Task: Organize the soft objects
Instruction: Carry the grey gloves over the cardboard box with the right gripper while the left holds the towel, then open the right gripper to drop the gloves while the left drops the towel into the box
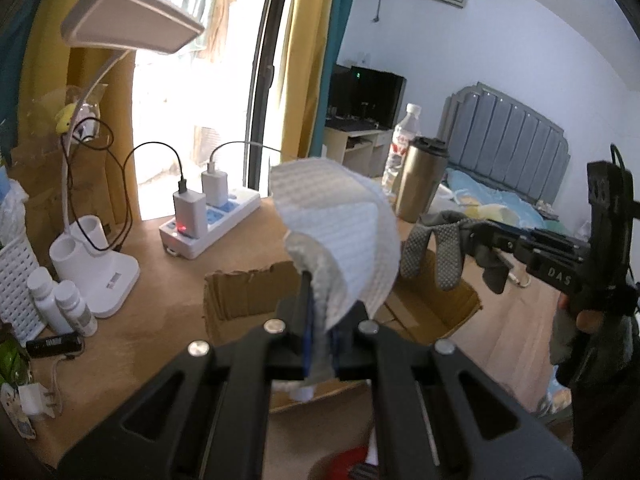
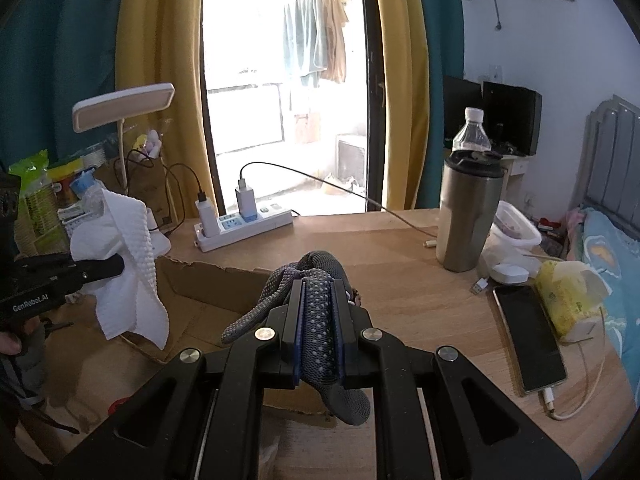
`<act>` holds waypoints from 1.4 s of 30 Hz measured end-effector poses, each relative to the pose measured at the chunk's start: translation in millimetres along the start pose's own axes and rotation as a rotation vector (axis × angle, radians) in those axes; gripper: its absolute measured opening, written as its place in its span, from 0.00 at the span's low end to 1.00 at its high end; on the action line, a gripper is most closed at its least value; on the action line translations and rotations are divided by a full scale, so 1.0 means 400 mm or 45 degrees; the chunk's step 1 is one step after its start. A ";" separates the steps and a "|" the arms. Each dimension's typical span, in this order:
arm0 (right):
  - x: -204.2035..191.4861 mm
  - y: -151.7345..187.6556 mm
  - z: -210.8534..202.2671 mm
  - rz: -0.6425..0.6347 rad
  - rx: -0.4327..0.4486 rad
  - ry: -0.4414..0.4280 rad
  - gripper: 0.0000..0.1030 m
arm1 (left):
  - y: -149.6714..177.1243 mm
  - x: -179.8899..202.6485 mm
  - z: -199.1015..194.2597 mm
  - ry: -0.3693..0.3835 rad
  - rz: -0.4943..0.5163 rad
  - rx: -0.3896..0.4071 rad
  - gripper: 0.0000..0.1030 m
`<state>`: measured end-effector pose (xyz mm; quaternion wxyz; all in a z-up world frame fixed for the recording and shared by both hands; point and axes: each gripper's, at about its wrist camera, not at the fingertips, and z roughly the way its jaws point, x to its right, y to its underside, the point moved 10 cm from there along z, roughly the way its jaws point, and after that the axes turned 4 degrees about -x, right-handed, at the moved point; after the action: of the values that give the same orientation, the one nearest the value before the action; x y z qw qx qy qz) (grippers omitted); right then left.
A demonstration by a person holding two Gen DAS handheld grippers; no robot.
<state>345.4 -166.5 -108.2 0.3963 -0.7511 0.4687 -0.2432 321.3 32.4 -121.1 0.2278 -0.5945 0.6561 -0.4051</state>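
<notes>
The left gripper [image 1: 316, 320] is clamped on a white waffle-textured cloth [image 1: 340, 224], which billows above the open brown cardboard box [image 1: 240, 292] on the wooden desk [image 2: 420, 300]; the right gripper [image 2: 318, 316] is clamped on a grey dotted knit glove [image 2: 316, 320], held over the same box. Both look light, limp and unbreakable, likely to sag and swing; a pinch on a bunched fold or cuff should hold better than a single thin edge, which might slip.
</notes>
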 end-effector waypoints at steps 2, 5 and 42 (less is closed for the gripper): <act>0.001 0.005 0.018 0.005 -0.016 -0.005 0.13 | 0.004 -0.004 0.018 -0.003 0.002 -0.011 0.07; -0.002 0.011 0.038 0.009 -0.032 -0.017 0.13 | 0.010 -0.013 0.049 -0.034 0.008 -0.027 0.07; -0.013 0.049 0.065 0.067 -0.110 -0.008 0.35 | 0.044 -0.042 0.101 -0.138 0.015 -0.153 0.54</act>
<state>352.1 -157.1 -139.1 0.3712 -0.7557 0.4971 -0.2096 345.4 37.3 -161.1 0.2294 -0.6241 0.6695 -0.3310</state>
